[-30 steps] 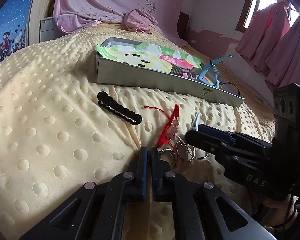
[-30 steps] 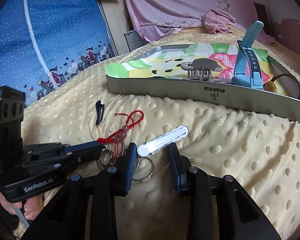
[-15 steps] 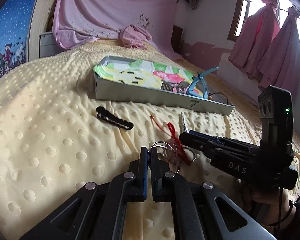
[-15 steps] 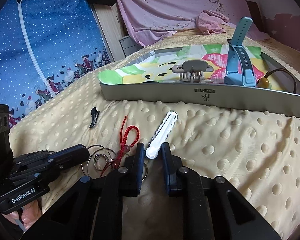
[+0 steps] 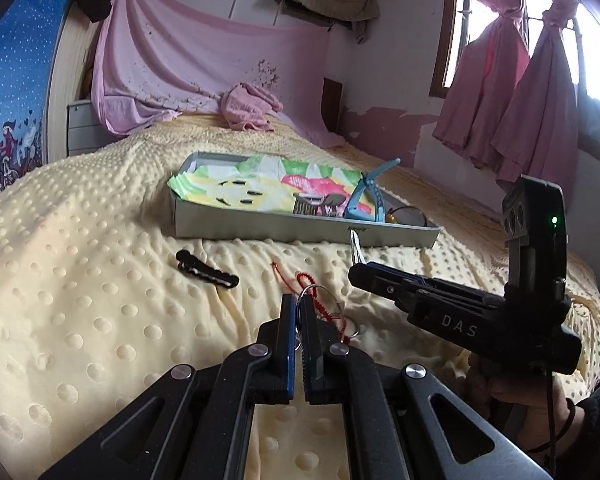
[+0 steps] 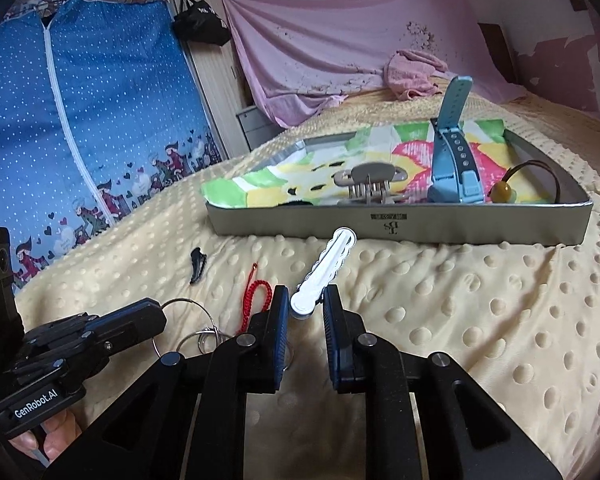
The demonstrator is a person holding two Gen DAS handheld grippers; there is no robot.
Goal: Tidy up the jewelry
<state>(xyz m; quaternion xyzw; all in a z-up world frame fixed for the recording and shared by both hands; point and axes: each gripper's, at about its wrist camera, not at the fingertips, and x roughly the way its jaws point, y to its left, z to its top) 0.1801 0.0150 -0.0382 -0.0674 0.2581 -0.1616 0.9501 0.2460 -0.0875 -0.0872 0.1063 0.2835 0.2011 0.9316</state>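
White hair clip (image 6: pixel 325 270) pinched at its near end by right gripper (image 6: pixel 306 308), just short of grey tray (image 6: pixel 400 225). Left gripper (image 5: pixel 299 312) closed on metal rings (image 6: pixel 188 326), red cord (image 6: pixel 254 298) trailing. Tray holds blue watch (image 6: pixel 454 152), claw clip (image 6: pixel 370 184), hair tie (bead at near wall) (image 6: pixel 504 191). Black clip (image 6: pixel 197 264) lies apart on open blanket (image 6: pixel 480 300).
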